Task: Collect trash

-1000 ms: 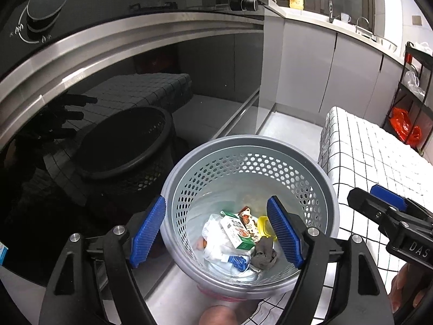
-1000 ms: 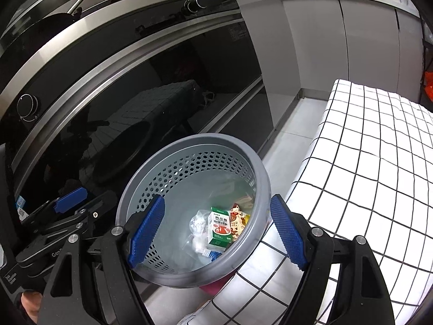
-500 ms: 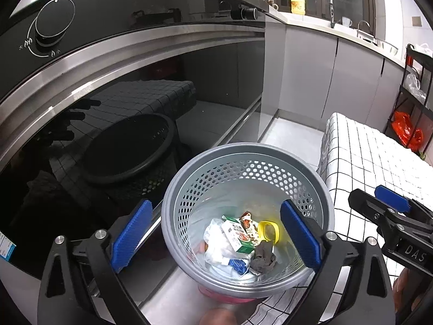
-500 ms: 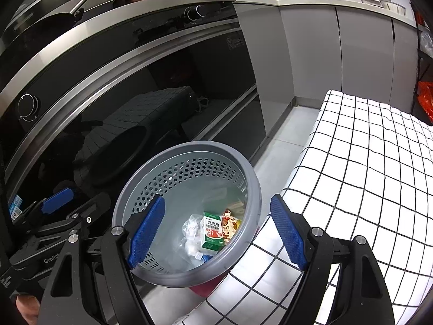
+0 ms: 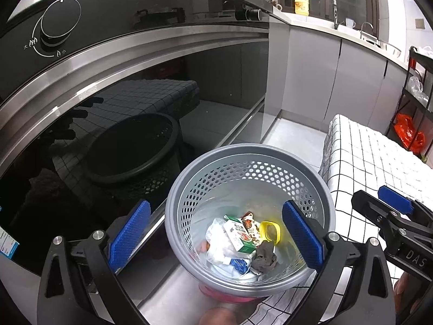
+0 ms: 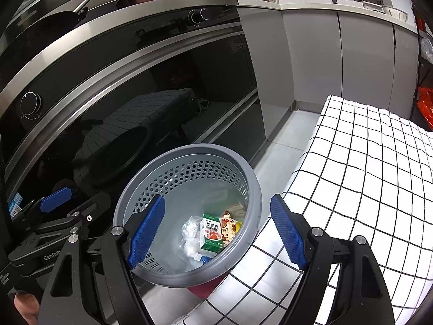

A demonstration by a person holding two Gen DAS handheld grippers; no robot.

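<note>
1. Grippers first, nearest the cameras: the left gripper (image 5: 215, 239) is spread wide and holds nothing, its blue pads framing the bin below. Over the last second its pads have parted further and the bin has shrunk in its view, so it has drawn up and back.
2. The right gripper (image 6: 217, 233) is also released and empty, jaws apart above the bin rim. It too has pulled away, with more checked cloth now showing.
3. Just beyond both grippers stands the grey perforated waste bin (image 5: 178, 197), on the floor between the oven front and the covered desk.
4. Trash lies at the bin's bottom: a green and white drink carton (image 5: 239, 233), a printed snack wrapper (image 5: 250, 226), a yellow ring-shaped lid (image 5: 269, 230), a crumpled grey scrap (image 5: 266, 256), clear plastic film (image 5: 216, 234) and a small blue piece (image 5: 238, 263).
5. Judged from empty grippers backing off a loaded bin, the drop looks done, and the collecting may be near its end.
6. To the right, the desk under a white black-gridded cloth (image 6: 360, 168) shows no trash on its visible part; its far and near ends are cut off.
7. Something red (image 6: 201, 289) sits under the bin; what it is cannot be told.
8. Farther left, the glossy black oven door (image 5: 81, 140) mirrors the bin and cloth.
</note>
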